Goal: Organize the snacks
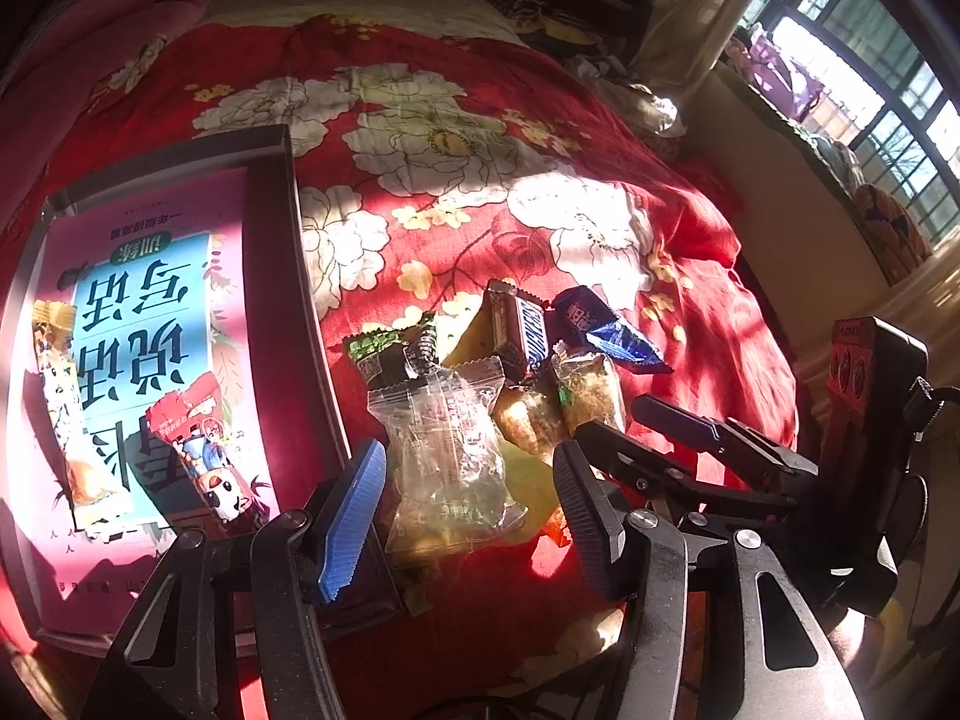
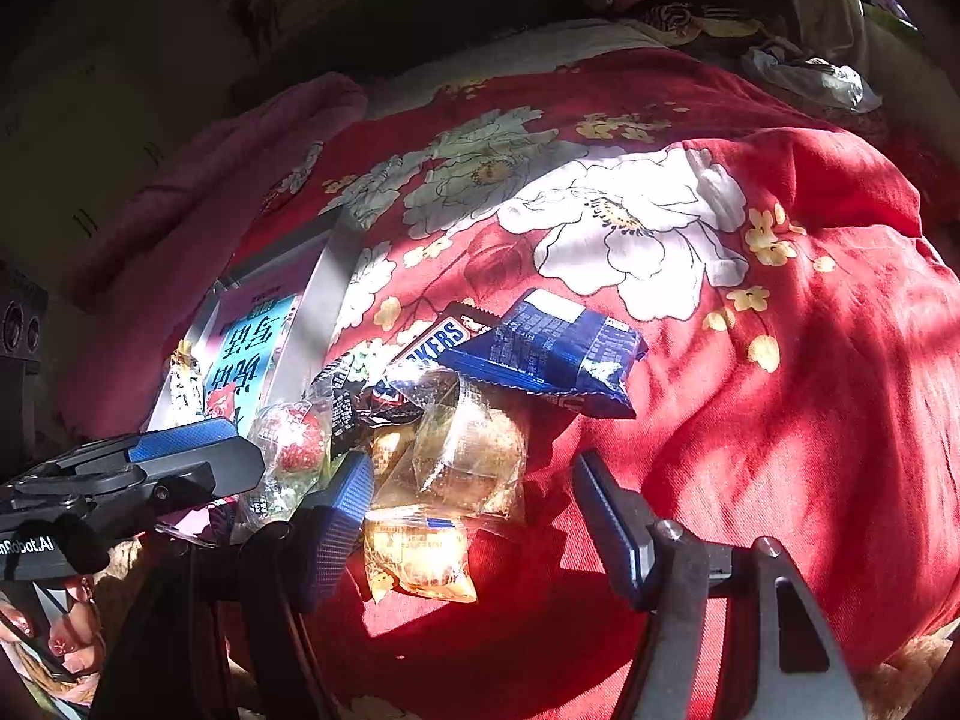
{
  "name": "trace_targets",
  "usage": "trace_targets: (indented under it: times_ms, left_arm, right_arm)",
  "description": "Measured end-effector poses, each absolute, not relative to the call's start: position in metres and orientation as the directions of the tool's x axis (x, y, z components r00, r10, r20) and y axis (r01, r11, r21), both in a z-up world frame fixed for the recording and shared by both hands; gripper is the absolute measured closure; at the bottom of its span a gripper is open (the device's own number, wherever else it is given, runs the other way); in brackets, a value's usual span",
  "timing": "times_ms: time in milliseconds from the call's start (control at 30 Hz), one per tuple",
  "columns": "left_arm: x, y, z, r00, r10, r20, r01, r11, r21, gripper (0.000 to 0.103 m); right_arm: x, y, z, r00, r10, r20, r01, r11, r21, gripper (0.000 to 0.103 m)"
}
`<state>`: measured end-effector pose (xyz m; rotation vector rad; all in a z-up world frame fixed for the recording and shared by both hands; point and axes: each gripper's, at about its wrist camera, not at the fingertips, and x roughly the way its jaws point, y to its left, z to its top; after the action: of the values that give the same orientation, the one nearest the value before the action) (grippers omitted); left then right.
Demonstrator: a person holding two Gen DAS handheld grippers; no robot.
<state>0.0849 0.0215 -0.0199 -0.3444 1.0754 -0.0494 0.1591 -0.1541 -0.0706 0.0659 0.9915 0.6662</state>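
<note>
The clear crinkly snack packet (image 1: 444,450) lay at the near edge of the pile, just right of the tray (image 1: 294,276), between the half-open left claw (image 1: 468,516), which gripped nothing. Looked light, slippery and crushable, so I'd pinch its middle gently; the right claw (image 2: 474,516) gaped empty over a yellow packet (image 2: 420,558).

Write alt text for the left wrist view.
The left gripper, jaws open, straddles a clear snack packet in a snack pile on a red floral bedspread. Left, a dark tray holds two snacks on a book; the right gripper reaches in.
</note>
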Motion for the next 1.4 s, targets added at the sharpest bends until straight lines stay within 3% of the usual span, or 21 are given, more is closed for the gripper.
trace_targets:
  times_ms: [333,467,567,633,867,1400]
  left_arm:
    - [0.094,0.023,-0.031,0.444,-0.192,-0.875,-0.158,0.945,-0.287,0.043]
    - [0.098,0.02,-0.034,0.435,-0.195,-0.879,-0.156,0.945,-0.286,0.043]
    - [0.101,0.019,-0.038,0.424,-0.205,-0.882,-0.156,0.943,-0.294,0.053]
    - [0.102,0.018,-0.042,0.415,-0.21,-0.885,-0.156,0.942,-0.297,0.054]
    - [0.105,0.02,-0.046,0.41,-0.215,-0.886,-0.165,0.938,-0.304,0.06]
    - [0.107,0.025,-0.049,0.419,-0.234,-0.877,-0.168,0.93,-0.328,0.062]
  right_arm:
    - [0.17,-0.15,-0.085,0.288,0.598,-0.748,-0.481,0.766,0.427,0.035]
    - [0.179,-0.15,-0.091,0.25,0.632,-0.733,-0.462,0.743,0.484,0.042]
    - [0.186,-0.152,-0.098,0.229,0.656,-0.719,-0.437,0.729,0.526,0.047]
    - [0.19,-0.154,-0.1,0.222,0.668,-0.71,-0.426,0.722,0.546,0.05]
    - [0.183,-0.15,-0.092,0.24,0.67,-0.703,-0.473,0.713,0.518,0.054]
    - [0.178,-0.155,-0.08,0.248,0.713,-0.656,-0.507,0.672,0.539,0.06]
